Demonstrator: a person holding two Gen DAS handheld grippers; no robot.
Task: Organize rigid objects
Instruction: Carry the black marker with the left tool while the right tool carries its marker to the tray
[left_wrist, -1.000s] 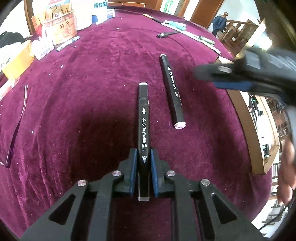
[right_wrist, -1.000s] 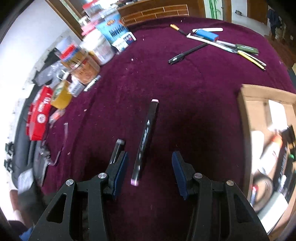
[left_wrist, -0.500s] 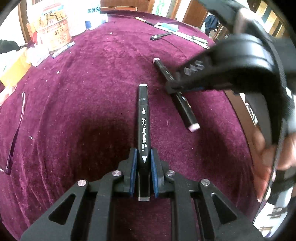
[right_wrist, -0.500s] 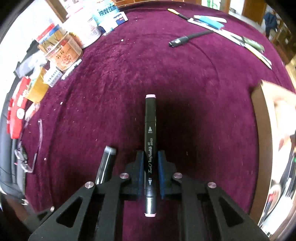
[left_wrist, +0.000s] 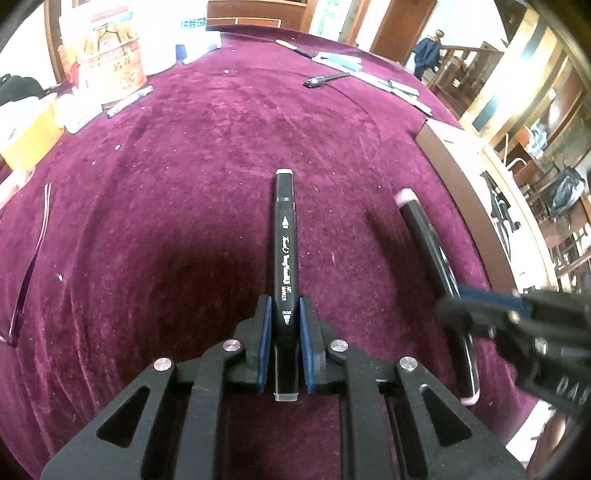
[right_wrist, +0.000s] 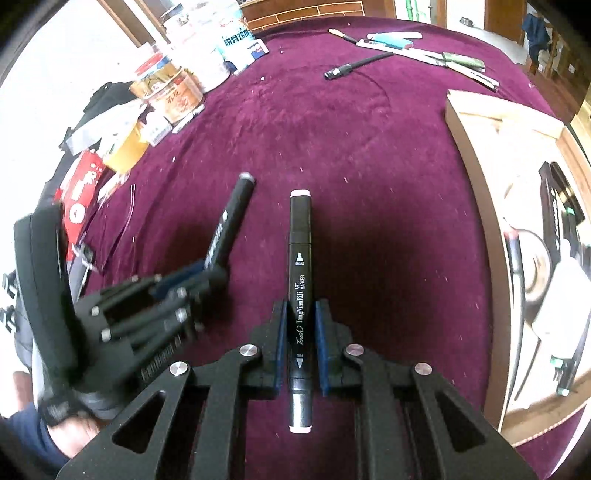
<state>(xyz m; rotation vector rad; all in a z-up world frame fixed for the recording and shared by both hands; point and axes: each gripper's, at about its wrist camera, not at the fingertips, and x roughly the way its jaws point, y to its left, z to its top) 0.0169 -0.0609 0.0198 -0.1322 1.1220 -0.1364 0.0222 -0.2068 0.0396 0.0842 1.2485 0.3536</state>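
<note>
My left gripper (left_wrist: 284, 314) is shut on a black art marker with a white cap (left_wrist: 283, 236), held above the purple velvet table and pointing away from me. My right gripper (right_wrist: 300, 317) is shut on a second black marker with a pale pink cap (right_wrist: 300, 258). In the left wrist view the right gripper (left_wrist: 448, 306) comes in from the right with that pink-capped marker (left_wrist: 421, 232). From the right wrist, the left gripper (right_wrist: 212, 271) shows at the left with its marker (right_wrist: 231, 218).
A wooden tray (right_wrist: 476, 155) with stationery inside lies at the right. Pens and a lighter (right_wrist: 391, 38) lie at the far side. Tins, jars and boxes (right_wrist: 170, 92) crowd the far left. Thin glasses (left_wrist: 33, 258) lie at the left.
My right gripper closed on the pink-capped marker, lifted it off the velvet and carried it sideways, so it now sits beside my left gripper. The left gripper kept its marker and stayed put.
</note>
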